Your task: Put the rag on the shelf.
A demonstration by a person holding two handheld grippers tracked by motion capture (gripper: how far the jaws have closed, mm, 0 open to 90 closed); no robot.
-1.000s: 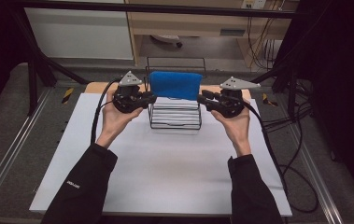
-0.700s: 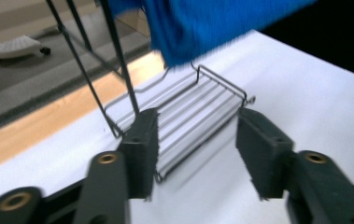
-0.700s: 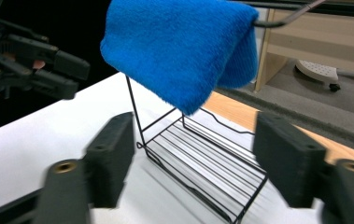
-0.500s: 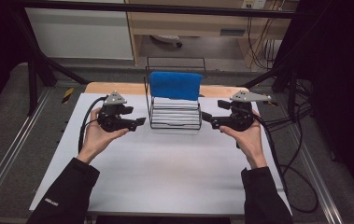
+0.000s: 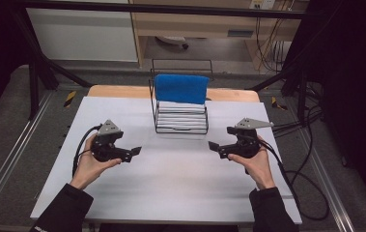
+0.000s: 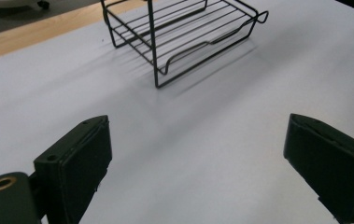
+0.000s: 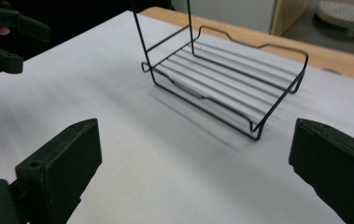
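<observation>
Rack [image 5: 180, 116], a black wire one, is standing at the far middle of the white table [image 5: 171, 193], with a blue cloth [image 5: 181, 88] hanging over its upright back frame. Below the cloth, the rack's low wire tray is lying flat on the table and is holding nothing. Nearer the person than the rack and off to its left side, the left gripper [image 5: 133, 153] is hovering low over the table in the person's left hand [image 5: 93, 164], pointing inward toward the space in front of the rack. Its jaws have just been opening and are now standing wide apart, released, with bare table between them; the left gripper view is showing the rack's corner well beyond them. On the other side of the rack, about as far from it, the right gripper [image 5: 214, 146] is sitting in the right hand [image 5: 255, 159] and is pointing inward too. Its jaws have likewise just been opening and are spread wide with nothing between them. Neither gripper is touching the rack or the cloth; both are well apart from it.
</observation>
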